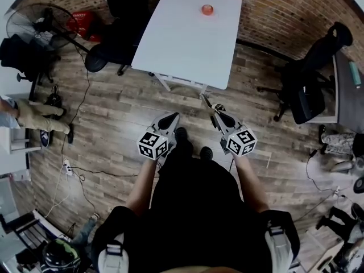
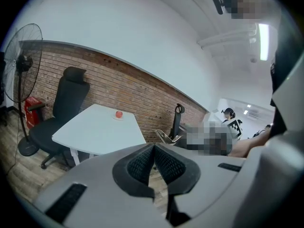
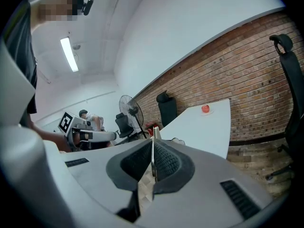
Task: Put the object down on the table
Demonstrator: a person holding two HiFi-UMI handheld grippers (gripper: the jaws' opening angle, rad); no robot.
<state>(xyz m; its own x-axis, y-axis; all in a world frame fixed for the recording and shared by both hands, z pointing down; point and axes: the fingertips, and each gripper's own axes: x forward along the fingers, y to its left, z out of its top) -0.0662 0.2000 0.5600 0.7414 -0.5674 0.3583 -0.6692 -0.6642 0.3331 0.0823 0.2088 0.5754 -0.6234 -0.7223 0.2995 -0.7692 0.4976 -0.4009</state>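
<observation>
A white table (image 1: 187,38) stands ahead of me on the wood floor. On its far end sits a small red round object (image 1: 207,9), also in the left gripper view (image 2: 118,114) and the right gripper view (image 3: 205,109). My right gripper (image 1: 219,117) is shut on a thin flat metal piece (image 1: 207,102), which sticks out past the jaws (image 3: 154,133) toward the table's near edge. My left gripper (image 1: 170,118) hangs beside it, short of the table. Its jaws (image 2: 154,148) are shut with nothing between them. Both grippers are held close to my body.
A black office chair (image 1: 114,44) stands at the table's left side and another (image 1: 310,78) to the right by a grey desk (image 1: 347,78). A floor fan (image 1: 34,21) is at far left. Cables (image 1: 74,169) trail on the floor. A seated person's legs (image 1: 34,118) show at left.
</observation>
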